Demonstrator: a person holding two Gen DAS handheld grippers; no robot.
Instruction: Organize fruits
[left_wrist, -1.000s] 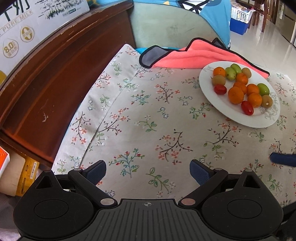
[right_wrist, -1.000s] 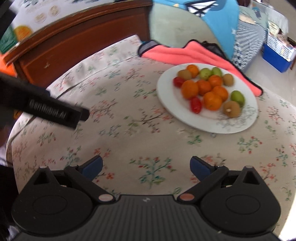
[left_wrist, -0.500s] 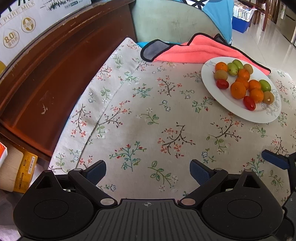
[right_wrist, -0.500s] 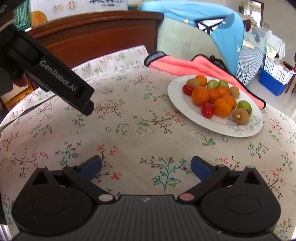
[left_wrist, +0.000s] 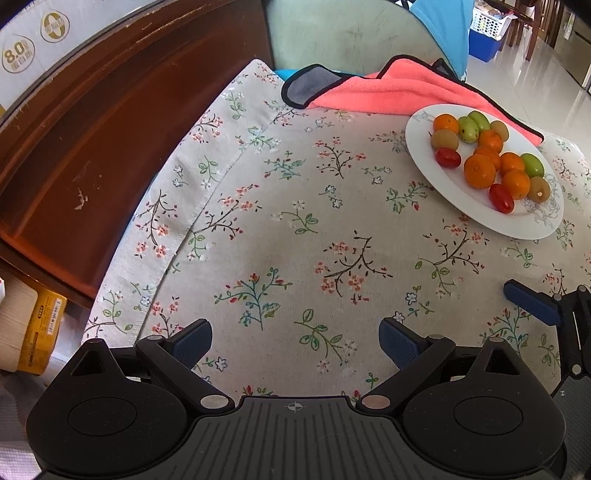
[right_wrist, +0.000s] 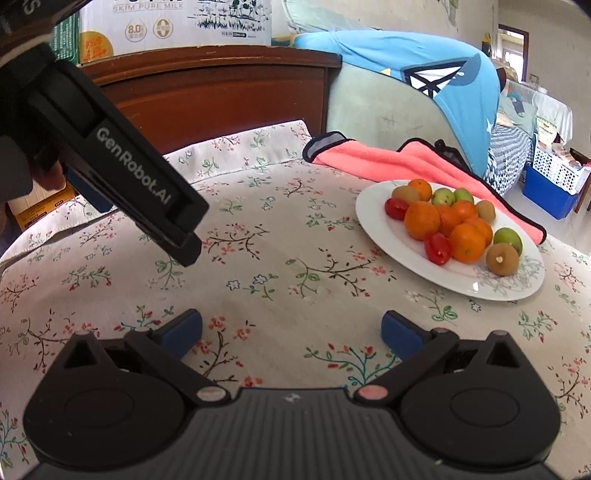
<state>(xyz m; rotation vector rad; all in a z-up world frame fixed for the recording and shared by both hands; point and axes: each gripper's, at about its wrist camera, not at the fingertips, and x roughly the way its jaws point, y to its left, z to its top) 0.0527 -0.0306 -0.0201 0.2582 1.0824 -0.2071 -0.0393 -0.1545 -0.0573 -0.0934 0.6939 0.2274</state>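
Floral cloth (left_wrist: 295, 229), beige with small red and green sprigs, covers the table. White plate (right_wrist: 391, 240) sits toward the far right edge of the table, its far rim touching a coral towel (right_wrist: 388, 158) with black trim. Piled on the plate: several oranges (right_wrist: 422, 220), two red cherry tomatoes (right_wrist: 437, 248), green fruits (right_wrist: 509, 239), brownish kiwi-like fruits (right_wrist: 501, 259). All fruit lies on the plate, bunched on its far half and touching one another; near rim is bare.

Left gripper (left_wrist: 295, 339): jaws spread wide, nothing between the blue pads, only cloth below. It hovers over the near left part of the table, well apart from the plate. In the right wrist view its black body crosses the upper left, marked "GenRobot.AI".

Right gripper (right_wrist: 291, 330): jaws spread wide, empty, over the near edge of the table, plate ahead and to the right. One of its blue fingertips (left_wrist: 532, 301) shows at the right edge of the left wrist view.

Dark wooden headboard (left_wrist: 92, 147) runs along the far left edge; milk carton box (right_wrist: 177, 26) above it.
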